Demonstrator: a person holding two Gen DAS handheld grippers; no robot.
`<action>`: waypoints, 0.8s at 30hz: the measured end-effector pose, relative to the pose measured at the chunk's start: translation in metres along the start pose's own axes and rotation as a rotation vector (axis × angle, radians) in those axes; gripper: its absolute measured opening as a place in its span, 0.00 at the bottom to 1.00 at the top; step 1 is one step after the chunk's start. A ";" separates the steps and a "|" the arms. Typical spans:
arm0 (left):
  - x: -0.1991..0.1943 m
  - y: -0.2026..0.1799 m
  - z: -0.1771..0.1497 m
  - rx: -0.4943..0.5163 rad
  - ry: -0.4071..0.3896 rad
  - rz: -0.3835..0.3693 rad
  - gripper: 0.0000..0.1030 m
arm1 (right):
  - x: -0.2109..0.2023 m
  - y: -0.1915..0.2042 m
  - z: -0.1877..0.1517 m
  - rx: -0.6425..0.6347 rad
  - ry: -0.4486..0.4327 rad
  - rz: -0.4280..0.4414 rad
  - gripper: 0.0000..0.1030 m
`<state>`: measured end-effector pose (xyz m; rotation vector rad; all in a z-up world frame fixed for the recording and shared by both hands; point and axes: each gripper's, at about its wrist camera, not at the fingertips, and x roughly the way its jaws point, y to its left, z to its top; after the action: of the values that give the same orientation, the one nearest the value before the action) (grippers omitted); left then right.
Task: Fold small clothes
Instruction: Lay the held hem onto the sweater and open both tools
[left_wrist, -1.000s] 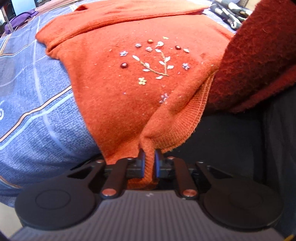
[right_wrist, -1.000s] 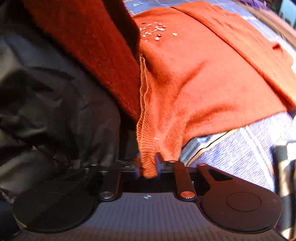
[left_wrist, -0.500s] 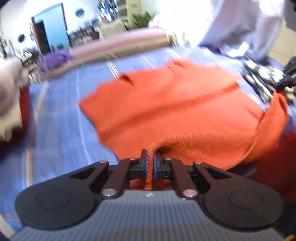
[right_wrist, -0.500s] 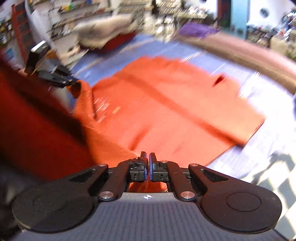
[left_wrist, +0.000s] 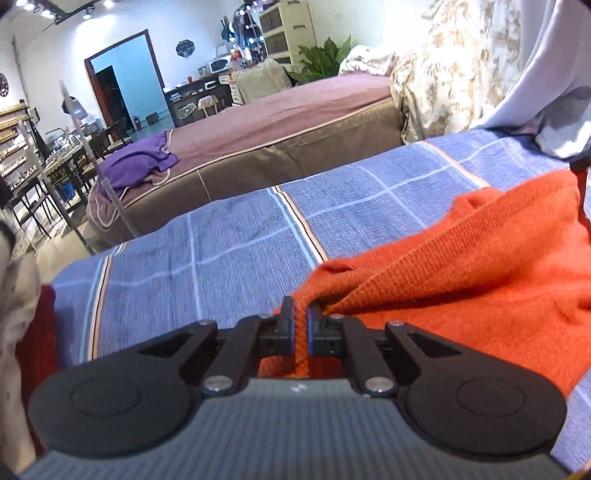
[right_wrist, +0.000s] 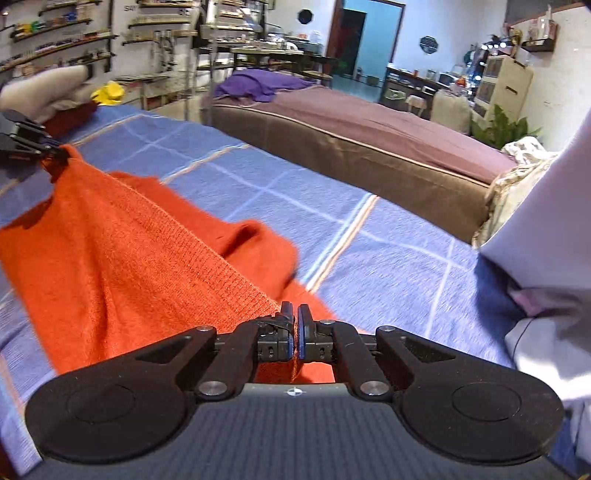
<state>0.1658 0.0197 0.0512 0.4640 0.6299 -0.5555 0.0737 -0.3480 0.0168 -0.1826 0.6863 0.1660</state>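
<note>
Both corners of the orange sweater (left_wrist: 461, 280) were pinched in your tools: your left gripper (left_wrist: 301, 321) had its jaws clamped on the ribbed hem, and your right gripper (right_wrist: 294, 319) was closed on the same hem at its other end. The sweater lay on the blue checked bedspread (left_wrist: 207, 254), its hem raised and stretched between your two tools. A second earlier that hem hung off the bed's near edge, the embroidered front facing up; by now you had carried it up and over the garment, so the embroidery no longer showed. Half a second before, the views were blurred; here they were mostly sharp. Beyond the bedspread stood a brown mattress (right_wrist: 369, 140) bearing a purple cloth (right_wrist: 258, 83).
</note>
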 end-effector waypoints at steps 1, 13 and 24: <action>0.014 0.000 0.007 0.006 0.019 0.000 0.06 | 0.008 -0.005 0.006 0.004 0.008 -0.019 0.03; 0.071 0.015 0.003 0.063 0.117 0.223 0.65 | 0.089 -0.015 0.028 -0.104 0.104 -0.220 0.40; -0.041 0.015 -0.090 -0.300 0.058 0.042 0.75 | -0.005 -0.001 -0.025 0.381 -0.055 -0.041 0.85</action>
<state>0.1097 0.0951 0.0166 0.2107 0.7436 -0.3997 0.0548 -0.3549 0.0004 0.1725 0.6470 -0.0009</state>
